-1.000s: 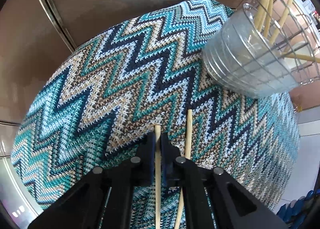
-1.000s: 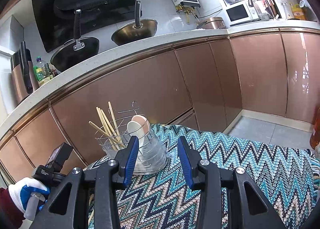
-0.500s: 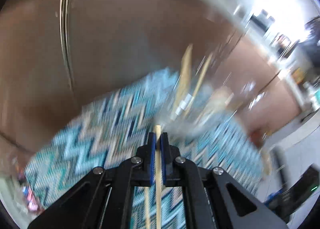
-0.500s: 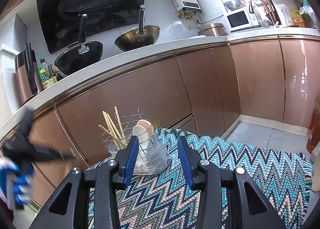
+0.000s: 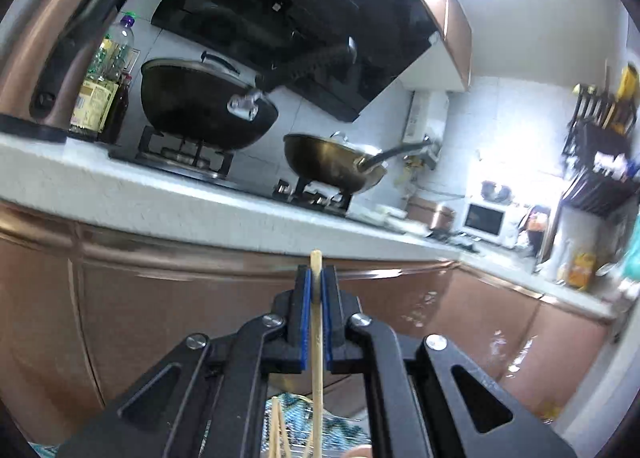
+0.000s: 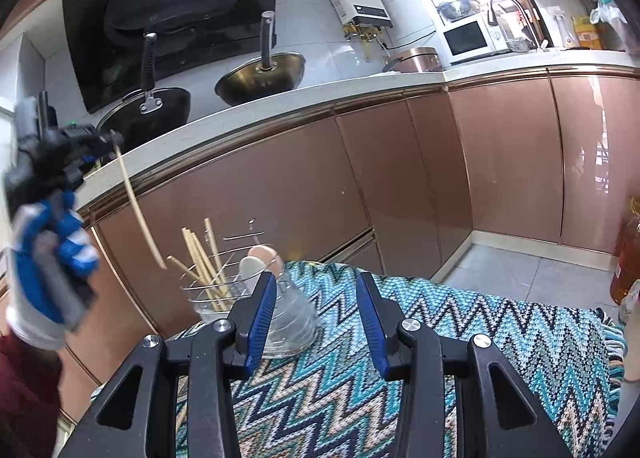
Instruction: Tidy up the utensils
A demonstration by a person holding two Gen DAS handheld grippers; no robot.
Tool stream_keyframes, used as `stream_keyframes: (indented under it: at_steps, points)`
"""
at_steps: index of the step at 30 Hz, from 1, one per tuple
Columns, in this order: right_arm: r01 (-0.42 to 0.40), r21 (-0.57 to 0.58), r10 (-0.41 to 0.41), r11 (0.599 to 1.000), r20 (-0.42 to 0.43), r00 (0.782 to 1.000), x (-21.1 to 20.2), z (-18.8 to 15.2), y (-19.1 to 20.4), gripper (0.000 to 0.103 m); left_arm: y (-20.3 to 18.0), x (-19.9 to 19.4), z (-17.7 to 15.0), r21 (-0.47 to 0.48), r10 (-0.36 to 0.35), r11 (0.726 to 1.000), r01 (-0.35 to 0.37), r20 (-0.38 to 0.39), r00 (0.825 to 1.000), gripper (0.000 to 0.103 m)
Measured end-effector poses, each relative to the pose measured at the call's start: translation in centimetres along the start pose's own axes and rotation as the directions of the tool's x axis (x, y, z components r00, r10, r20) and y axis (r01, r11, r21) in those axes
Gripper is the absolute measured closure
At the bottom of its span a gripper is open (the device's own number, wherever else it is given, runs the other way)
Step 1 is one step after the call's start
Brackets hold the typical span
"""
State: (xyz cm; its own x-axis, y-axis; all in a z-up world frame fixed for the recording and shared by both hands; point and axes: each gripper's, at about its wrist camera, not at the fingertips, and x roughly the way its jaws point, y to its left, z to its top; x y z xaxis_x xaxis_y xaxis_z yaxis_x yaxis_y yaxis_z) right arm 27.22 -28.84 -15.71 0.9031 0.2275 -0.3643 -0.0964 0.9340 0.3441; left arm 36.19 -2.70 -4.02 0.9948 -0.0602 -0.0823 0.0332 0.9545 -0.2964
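My left gripper (image 5: 316, 282) is shut on a wooden chopstick (image 5: 317, 338) and holds it up in the air. In the right wrist view the left gripper (image 6: 106, 138) is high at the left, and the chopstick (image 6: 138, 206) hangs down with its tip just above the utensil holder (image 6: 248, 294). The clear holder with a wire rack stands on the zigzag cloth (image 6: 440, 358) and holds several chopsticks (image 6: 204, 258) and two spoons (image 6: 260, 258). My right gripper (image 6: 316, 314) is open and empty, low over the cloth in front of the holder.
Another chopstick (image 6: 181, 418) lies on the cloth at the lower left. Copper cabinet fronts (image 6: 280, 186) stand behind the table. The counter carries two pans (image 6: 260, 78) and a microwave (image 6: 468, 34). A bottle (image 6: 628, 258) stands at the right edge.
My left gripper has lifted the chopstick off the cloth and swung it up and over toward the holder. My right gripper has barely moved and stays open.
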Motion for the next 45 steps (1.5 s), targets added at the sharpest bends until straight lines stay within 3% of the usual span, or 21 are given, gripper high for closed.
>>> stream_keyframes:
  at_steps: [3, 8, 13, 25, 36, 45]
  points:
    - [0.006, 0.010, -0.006, 1.000, 0.004, 1.000, 0.0, 0.1, -0.7, 0.064, 0.3, 2.3, -3.3, -0.004, 0.053, 0.999, -0.053, -0.017, 0.998, 0.098]
    - [0.009, 0.000, -0.009, 1.000, -0.008, 1.000, 0.0, -0.2, -0.8, 0.063, 0.8, 4.7, -7.7, 0.045, 0.083, 0.996, -0.079, -0.112, 0.990, 0.097]
    - [0.012, 0.001, -0.012, 1.000, -0.017, 1.000, -0.5, -0.3, -0.4, 0.061, -0.5, 4.0, -9.6, 0.102, 0.075, 0.993, -0.059, -0.162, 0.984, 0.081]
    - [-0.002, -0.031, 0.001, 1.000, -0.040, 0.999, -3.3, 0.4, 3.5, 0.057, -0.9, -3.6, -5.5, 0.146, 0.044, 0.989, -0.020, -0.161, 0.986, 0.073]
    - [-0.069, -0.084, 0.064, 0.994, -0.071, 0.995, -4.7, 0.5, 9.0, 0.057, 1.9, -10.3, -1.8, 0.182, 0.081, 0.982, -0.052, -0.156, 0.984, 0.071]
    - [-0.106, -0.130, 0.092, 0.986, -0.107, 0.990, -5.5, -0.3, 12.6, 0.057, 4.5, -14.1, -1.0, 0.187, 0.103, 0.980, -0.071, -0.166, 0.981, 0.071]
